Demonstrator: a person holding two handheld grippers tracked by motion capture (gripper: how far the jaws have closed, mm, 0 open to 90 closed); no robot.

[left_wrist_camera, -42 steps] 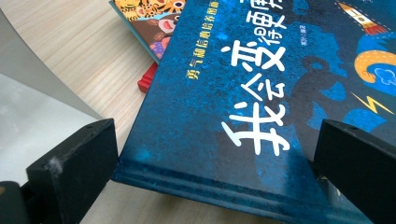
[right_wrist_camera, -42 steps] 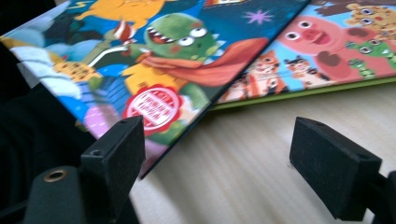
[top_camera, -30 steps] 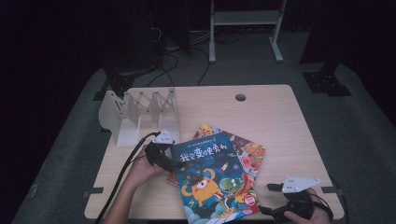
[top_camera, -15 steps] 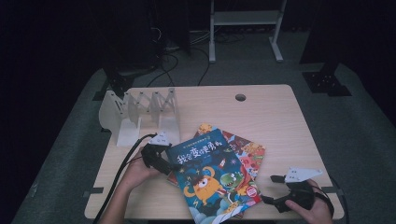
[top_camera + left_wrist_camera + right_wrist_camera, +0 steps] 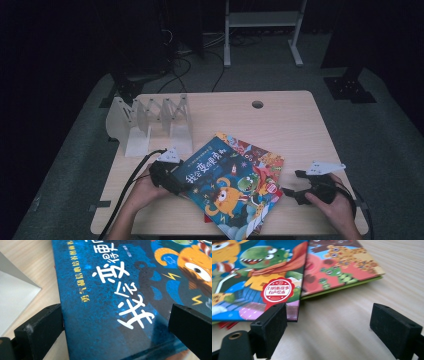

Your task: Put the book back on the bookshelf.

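Blue book (image 5: 227, 192) atop stacked books (image 5: 260, 160)

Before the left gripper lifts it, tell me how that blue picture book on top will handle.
The blue picture book looks thin and flat, so gripped at one corner it would probably sag. Its cover shines in the left gripper view, so it may slide off the book beneath. The left gripper stands open around its corner, so nothing grips it yet.

Blue picture book (image 5: 120, 302) cover: large white title characters 我会变得更, cut off at the frame edge; a smaller yellow line beside it, partly legible. Red seal (image 5: 277, 291) on the cover carries white characters, too blurred to read.
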